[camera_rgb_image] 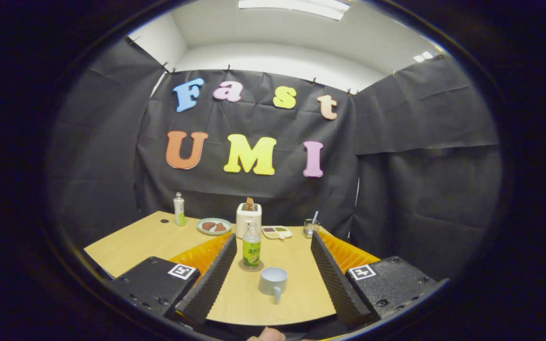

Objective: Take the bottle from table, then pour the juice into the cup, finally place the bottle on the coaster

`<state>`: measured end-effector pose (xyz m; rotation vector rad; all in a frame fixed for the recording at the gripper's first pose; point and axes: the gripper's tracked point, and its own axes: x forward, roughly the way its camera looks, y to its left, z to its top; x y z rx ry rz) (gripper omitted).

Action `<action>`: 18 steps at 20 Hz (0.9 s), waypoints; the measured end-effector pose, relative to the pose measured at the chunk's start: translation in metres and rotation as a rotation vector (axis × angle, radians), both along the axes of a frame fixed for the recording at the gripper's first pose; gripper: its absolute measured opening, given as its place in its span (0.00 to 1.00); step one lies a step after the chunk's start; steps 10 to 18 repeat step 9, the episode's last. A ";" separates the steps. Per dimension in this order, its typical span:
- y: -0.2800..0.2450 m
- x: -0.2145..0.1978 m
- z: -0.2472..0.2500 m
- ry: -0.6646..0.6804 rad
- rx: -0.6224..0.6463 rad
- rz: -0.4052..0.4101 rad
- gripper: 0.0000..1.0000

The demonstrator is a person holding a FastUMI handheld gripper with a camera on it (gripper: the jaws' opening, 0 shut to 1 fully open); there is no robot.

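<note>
bottle stands upright on a round coaster on the table, just ahead of the gripper and nearer its left finger than its right; nothing touches it, and the jaws stand wide apart, released and empty. going left to right across the table: a second small bottle stands far back by the wall, then a plate with two dark pieces on it, then a white toaster directly behind the task bottle, a small tray of food beside it, and a glass with a stick in it at the far right. the cup sits just right of the bottle and closer in, between the fingers, mouth up, handle toward the camera. the bottle looks like thin clear plastic with a green label and pale liquid, so likely light to moderate in weight, a little springy under squeeze, and smooth enough to slip. the labelled middle of the body seems the best place to grip, below the narrowing shoulder, firm but not crushing. whether its cap is on or off is too small to tell, which matters before tipping it.
</note>
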<state>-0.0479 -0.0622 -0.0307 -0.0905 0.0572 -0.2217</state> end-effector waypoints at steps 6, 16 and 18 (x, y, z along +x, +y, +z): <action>0.008 0.009 0.004 -0.010 -0.010 0.057 1.00; 0.004 0.014 -0.003 0.005 -0.029 0.053 1.00; 0.004 0.014 -0.003 0.005 -0.029 0.053 1.00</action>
